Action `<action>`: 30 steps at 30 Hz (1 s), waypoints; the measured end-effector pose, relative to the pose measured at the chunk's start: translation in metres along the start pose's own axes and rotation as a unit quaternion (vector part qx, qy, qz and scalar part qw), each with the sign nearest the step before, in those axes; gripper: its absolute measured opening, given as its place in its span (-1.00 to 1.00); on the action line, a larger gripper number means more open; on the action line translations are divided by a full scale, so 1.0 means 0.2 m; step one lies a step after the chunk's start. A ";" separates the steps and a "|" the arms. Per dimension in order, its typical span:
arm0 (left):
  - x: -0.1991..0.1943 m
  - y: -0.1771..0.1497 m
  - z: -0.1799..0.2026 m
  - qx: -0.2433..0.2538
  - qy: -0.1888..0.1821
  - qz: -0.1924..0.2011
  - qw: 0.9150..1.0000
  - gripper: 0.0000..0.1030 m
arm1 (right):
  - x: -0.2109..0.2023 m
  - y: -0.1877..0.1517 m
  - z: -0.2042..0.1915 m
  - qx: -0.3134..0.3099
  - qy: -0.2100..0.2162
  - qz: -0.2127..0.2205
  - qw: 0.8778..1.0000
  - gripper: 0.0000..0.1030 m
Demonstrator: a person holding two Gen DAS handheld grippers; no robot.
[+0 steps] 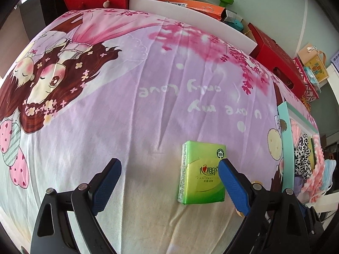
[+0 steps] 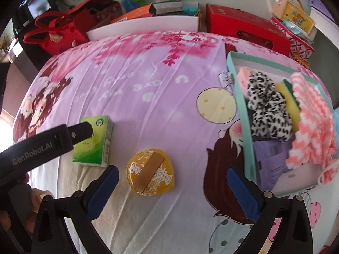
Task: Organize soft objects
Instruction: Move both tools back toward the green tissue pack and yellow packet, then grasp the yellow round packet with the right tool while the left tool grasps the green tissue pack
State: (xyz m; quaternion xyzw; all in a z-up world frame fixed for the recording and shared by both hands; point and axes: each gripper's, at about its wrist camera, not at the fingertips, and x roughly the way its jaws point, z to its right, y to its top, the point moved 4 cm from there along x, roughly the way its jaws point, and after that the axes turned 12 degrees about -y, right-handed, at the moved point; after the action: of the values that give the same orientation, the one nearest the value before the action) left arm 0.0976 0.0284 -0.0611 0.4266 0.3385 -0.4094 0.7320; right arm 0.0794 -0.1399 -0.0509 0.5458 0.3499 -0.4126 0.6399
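A green tissue pack (image 1: 201,172) lies flat on the pink cartoon bedsheet (image 1: 148,105). My left gripper (image 1: 169,167) is open above it, its right finger (image 1: 232,186) overlapping the pack's right edge. The pack also shows in the right wrist view (image 2: 93,141), partly hidden by the left gripper's black finger (image 2: 63,136). My right gripper (image 2: 171,175) is open and empty, hovering above a round yellow jelly cup (image 2: 150,172). A teal tray (image 2: 241,105) on the right holds a leopard-print scrunchie (image 2: 267,110), pink striped cloth (image 2: 311,122), a yellow sponge (image 2: 287,97) and a purple pack (image 2: 271,160).
Beyond the bed's far edge stand a white foam board (image 2: 144,24), a red box (image 2: 247,25), a red bag (image 2: 61,29), an orange box (image 1: 190,5), green dumbbells (image 1: 224,0) and a blue bottle (image 2: 127,2). The teal tray (image 1: 286,146) shows at the left wrist view's right edge.
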 end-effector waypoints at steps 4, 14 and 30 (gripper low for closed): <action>0.04 0.00 0.01 0.002 0.000 -0.012 1.000 0.80 | 0.03 0.00 -0.03 -0.013 -0.009 -0.008 1.000 0.99; 0.08 -0.01 0.07 0.030 0.007 -0.020 0.999 0.80 | 0.07 0.01 -0.05 -0.021 0.004 -0.011 1.000 0.79; 0.12 -0.01 0.12 0.066 0.025 -0.023 0.997 0.76 | 0.04 0.03 -0.09 -0.031 0.045 0.005 0.999 0.02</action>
State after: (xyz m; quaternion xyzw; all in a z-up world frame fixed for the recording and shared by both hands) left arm 0.1098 -0.0011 -0.0729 0.4767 0.3386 -0.4365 0.6838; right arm 0.0876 -0.1231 -0.0585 0.5457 0.3877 -0.3735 0.6422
